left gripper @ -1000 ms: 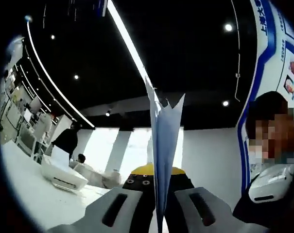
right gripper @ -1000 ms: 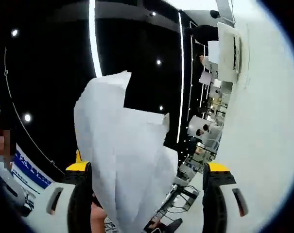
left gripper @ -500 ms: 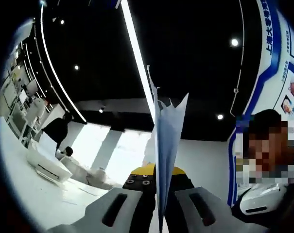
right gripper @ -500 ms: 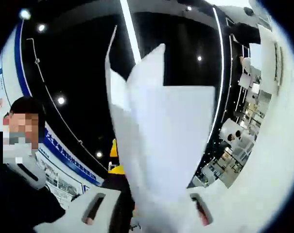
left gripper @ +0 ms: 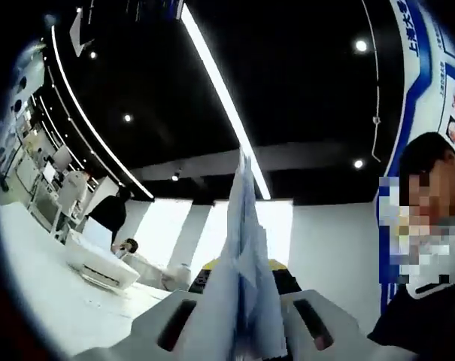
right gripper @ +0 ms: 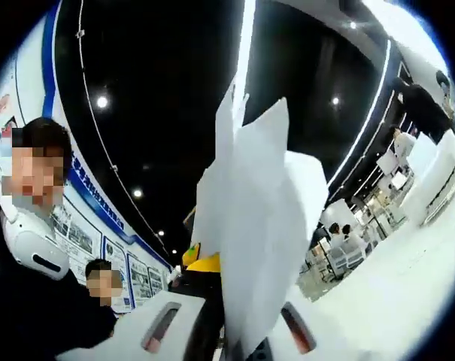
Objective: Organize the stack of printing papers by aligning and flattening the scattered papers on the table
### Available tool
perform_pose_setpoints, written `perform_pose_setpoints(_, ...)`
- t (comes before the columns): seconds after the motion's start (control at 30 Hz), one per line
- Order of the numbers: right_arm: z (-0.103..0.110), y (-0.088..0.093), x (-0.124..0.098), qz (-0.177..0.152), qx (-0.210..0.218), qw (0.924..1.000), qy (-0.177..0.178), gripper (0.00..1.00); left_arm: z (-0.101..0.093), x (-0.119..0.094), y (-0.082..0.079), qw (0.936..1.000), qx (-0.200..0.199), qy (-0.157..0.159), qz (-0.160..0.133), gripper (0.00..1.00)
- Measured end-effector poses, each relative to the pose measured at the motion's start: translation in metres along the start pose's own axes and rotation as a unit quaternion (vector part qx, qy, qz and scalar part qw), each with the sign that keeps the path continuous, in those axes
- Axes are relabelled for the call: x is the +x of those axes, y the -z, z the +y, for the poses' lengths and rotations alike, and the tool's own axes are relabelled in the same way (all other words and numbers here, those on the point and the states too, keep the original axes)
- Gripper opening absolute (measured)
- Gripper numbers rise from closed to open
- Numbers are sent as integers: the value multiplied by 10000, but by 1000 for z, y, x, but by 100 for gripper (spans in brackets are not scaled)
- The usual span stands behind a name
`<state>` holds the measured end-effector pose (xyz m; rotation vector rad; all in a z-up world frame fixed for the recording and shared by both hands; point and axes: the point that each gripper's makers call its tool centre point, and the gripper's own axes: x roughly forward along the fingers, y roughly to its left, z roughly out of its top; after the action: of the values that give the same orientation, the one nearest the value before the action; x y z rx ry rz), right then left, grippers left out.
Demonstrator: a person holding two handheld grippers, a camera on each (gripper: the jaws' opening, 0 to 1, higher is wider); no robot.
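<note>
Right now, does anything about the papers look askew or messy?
Yes. The papers clamped in the right gripper fan apart, corners at uneven heights. In the left gripper, the sheets also splay near the bottom instead of lying flush.

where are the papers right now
The papers stand upright, pinched between the left gripper's fingers; in the right gripper view, between the right gripper's.
</note>
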<state>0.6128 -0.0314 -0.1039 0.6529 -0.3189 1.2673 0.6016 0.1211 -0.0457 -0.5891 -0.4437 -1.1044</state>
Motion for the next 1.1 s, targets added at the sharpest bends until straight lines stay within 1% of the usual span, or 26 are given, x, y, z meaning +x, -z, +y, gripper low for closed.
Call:
perform_pose_setpoints(0.03,0,-2,-2,168,-58,9998,-28,0,3,-1,4,10000,-29,-7,6,6)
perform_pose_setpoints(0.1,2,-6,-3,320,-233,9992,-33,0,7,-3,13,9998,-135,-54,117,6)
perform_pose_setpoints(0.13,-3,-9,-8,510,-308,9982,-10,0,10,-4,20,9997,-135,-95,204,6)
perform_pose_setpoints(0.17,-4,-10,-10,599,-339,9976,-7,0,12,-5,23,9995,-135,-111,248,6)
perform_pose_setpoints(0.23,-14,-18,-18,757,-342,9965,20,0,14,-7,33,9991,-150,-127,368,6)
perform_pose_setpoints(0.3,-19,-20,-24,882,-333,9955,37,0,15,-9,38,9989,-171,-119,421,7)
perform_pose_setpoints(0.4,-24,-23,-32,1049,-353,9938,66,0,13,-13,53,9976,-134,-115,670,8)
perform_pose_setpoints(0.43,-24,-23,-33,1095,-343,9934,47,0,13,-14,53,9974,-125,-106,701,8)
perform_pose_setpoints(0.5,-24,-23,-37,1215,-345,9920,-27,0,12,-17,58,9962,-92,-60,859,11)
perform_pose_setpoints(0.57,-19,-23,-40,1350,-266,9903,-199,0,11,-19,59,9954,-58,7,959,13)
perform_pose_setpoints(0.6,-18,-23,-41,1401,-257,9895,-252,0,8,-21,61,9941,-25,124,1077,16)
perform_pose_setpoints(0.7,-13,-19,-43,1589,-225,9862,-417,0,4,-23,65,9903,125,268,1359,20)
perform_pose_setpoints(0.77,-11,-16,-46,1785,-235,9820,-568,0,1,-24,68,9871,307,351,1529,23)
perform_pose_setpoints(0.83,-8,-11,-47,1935,-307,9785,-641,0,-2,-24,70,9848,384,413,1641,27)
perform_pose_setpoints(0.87,-6,-8,-47,2026,-362,9762,-690,0,-4,-25,72,9832,449,463,1706,28)
perform_pose_setpoints(0.9,-5,-3,-49,2190,-424,9720,-736,0,-4,-25,72,9826,465,484,1731,29)
perform_pose_setpoints(0.93,-5,-2,-49,2228,-460,9710,-735,0,-6,-25,75,9803,490,526,1842,28)
perform_pose_setpoints(0.97,-6,0,-49,2304,-548,9689,-718,0,-6,-26,76,9792,534,531,1886,26)
perform_pose_setpoints(1.0,-9,3,-51,2459,-703,9642,-701,0,-6,-27,77,9772,636,547,1951,21)
perform_pose_setpoints(1.07,-12,7,-53,2609,-975,9579,-703,0,-6,-34,85,9677,868,646,2276,6)
perform_pose_setpoints(1.1,-13,9,-55,2672,-1037,9553,-720,0,-8,-34,87,9675,815,648,2305,6)
